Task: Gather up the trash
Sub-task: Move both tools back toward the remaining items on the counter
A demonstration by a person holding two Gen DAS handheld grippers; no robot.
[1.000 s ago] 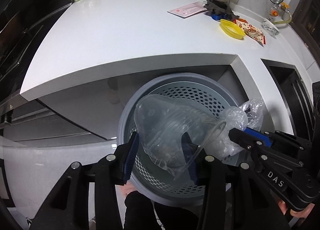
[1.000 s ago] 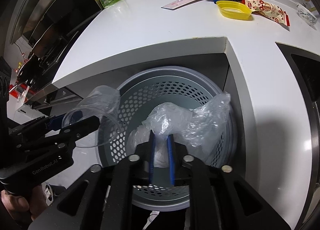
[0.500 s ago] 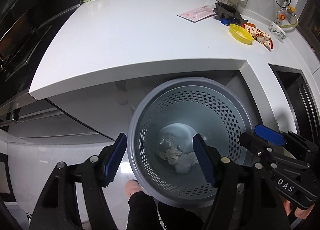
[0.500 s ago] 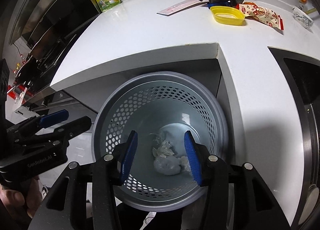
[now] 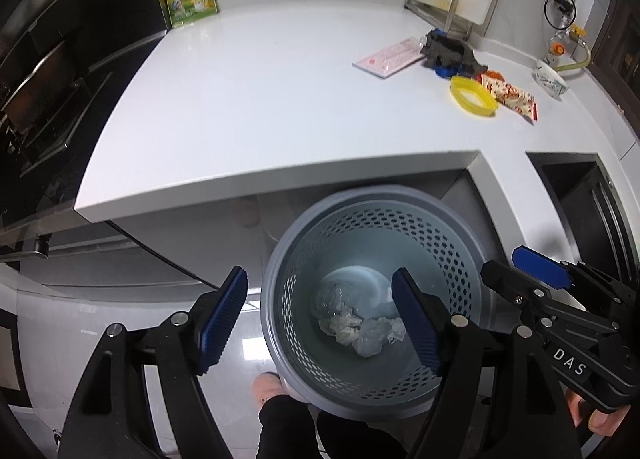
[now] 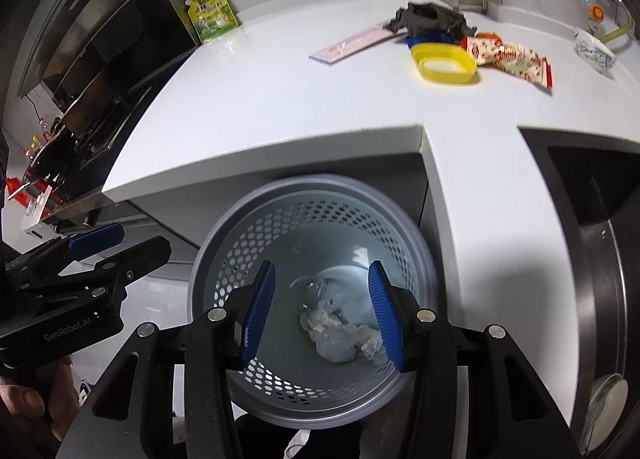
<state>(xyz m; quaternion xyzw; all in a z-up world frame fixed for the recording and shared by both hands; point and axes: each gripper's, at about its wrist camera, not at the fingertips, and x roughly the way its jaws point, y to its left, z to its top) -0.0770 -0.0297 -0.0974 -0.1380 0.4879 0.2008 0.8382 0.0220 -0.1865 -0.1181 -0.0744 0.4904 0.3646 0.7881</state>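
Showing a glossy, smooth white stone-like countertop [image 5: 280,107]. Looking matt: round grey perforated plastic waste bin [image 5: 372,219]. Lying inside, crinkled clear plastic film [image 6: 340,339]. Gleaming on top: shiny yellow oval plastic lid [image 6: 446,63], glossy red-printed foil snack wrapper [image 6: 516,59]. Appearing rough: dark grey cloth rag [image 6: 432,19].

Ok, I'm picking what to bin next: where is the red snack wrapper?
The red snack wrapper lies on the white counter at the far right, right of the yellow lid, left of the bowl.

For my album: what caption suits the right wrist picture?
Open right gripper above a grey bin holding crumpled plastic.
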